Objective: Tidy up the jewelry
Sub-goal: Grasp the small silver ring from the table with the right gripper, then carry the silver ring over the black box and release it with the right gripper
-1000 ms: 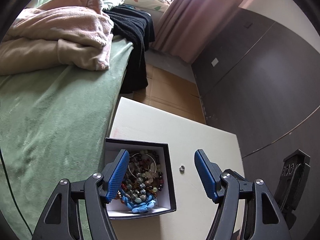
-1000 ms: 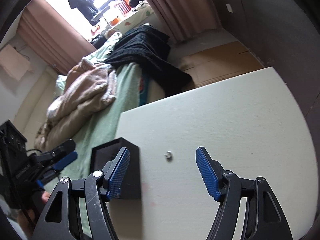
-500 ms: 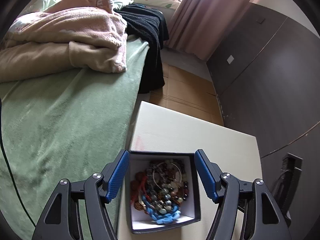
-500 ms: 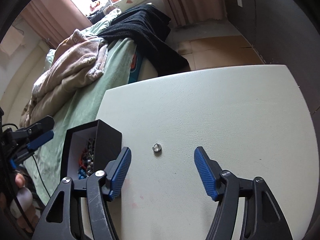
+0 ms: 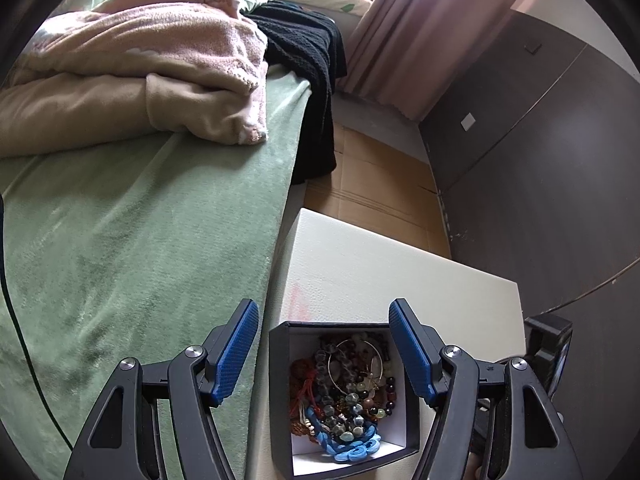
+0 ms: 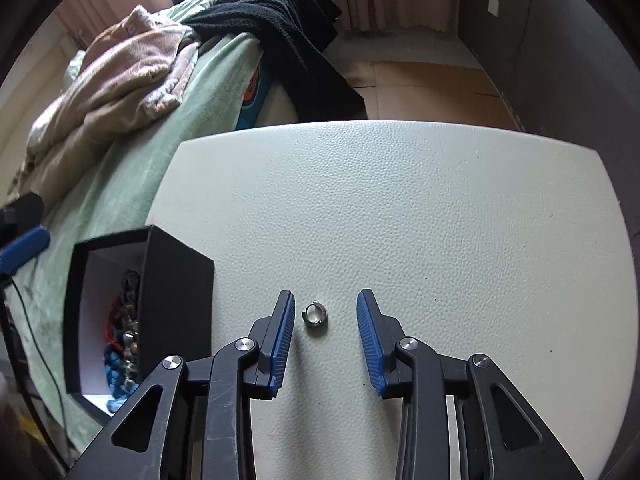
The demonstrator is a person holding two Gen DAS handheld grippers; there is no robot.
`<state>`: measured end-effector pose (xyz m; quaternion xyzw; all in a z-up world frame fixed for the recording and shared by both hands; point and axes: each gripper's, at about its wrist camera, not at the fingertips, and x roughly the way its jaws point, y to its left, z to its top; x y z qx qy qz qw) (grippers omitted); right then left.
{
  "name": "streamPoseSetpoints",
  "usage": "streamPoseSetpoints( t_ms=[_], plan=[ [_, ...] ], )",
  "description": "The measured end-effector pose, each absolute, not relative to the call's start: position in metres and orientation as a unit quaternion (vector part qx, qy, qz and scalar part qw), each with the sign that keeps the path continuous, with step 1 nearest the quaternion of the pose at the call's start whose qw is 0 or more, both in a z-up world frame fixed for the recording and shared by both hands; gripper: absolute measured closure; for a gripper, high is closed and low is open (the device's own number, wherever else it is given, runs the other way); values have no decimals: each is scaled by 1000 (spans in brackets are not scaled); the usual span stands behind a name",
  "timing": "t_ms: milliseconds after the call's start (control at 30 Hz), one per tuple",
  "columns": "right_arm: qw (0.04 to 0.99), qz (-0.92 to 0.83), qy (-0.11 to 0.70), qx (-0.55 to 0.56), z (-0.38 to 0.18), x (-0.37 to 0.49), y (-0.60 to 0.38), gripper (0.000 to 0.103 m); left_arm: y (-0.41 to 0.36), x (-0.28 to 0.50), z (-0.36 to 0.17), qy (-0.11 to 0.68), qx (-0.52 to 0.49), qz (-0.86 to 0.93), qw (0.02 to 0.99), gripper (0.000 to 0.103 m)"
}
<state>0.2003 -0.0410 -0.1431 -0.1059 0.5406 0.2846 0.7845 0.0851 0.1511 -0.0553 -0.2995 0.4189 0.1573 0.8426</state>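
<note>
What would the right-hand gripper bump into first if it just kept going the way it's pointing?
Most likely the small silver ring on the white tabletop. It lies between the closing jaws of the right gripper, not yet touched, though depth is hard to judge.

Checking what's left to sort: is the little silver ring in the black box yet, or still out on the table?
Out. The silver ring lies on the white table, beside the black box, not in it.

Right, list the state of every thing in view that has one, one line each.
Black square jewelry box with white lining: open, no lid on it, full of jewelry.
Small silver ring: flat on the white textured tabletop, untouched.
Right gripper: closing, ring between the jaws, pads not touching it.
Left gripper: open, jaws either side of the box.
</note>
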Motion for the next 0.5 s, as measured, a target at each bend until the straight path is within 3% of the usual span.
streamPoseSetpoints(
  t_ms=[100,200,500],
  plan=[
    [791,275,527,-146,-143,194,-34,74,151,83,-53,416,-302,156,844,34],
    [793,288,511,-166,-143,188,-30,88,151,79,-51,413,-304,157,844,34],
    [800,325,496,-91,-111,182,-55,89,151,64,-47,410,-308,156,844,34]
  ],
)
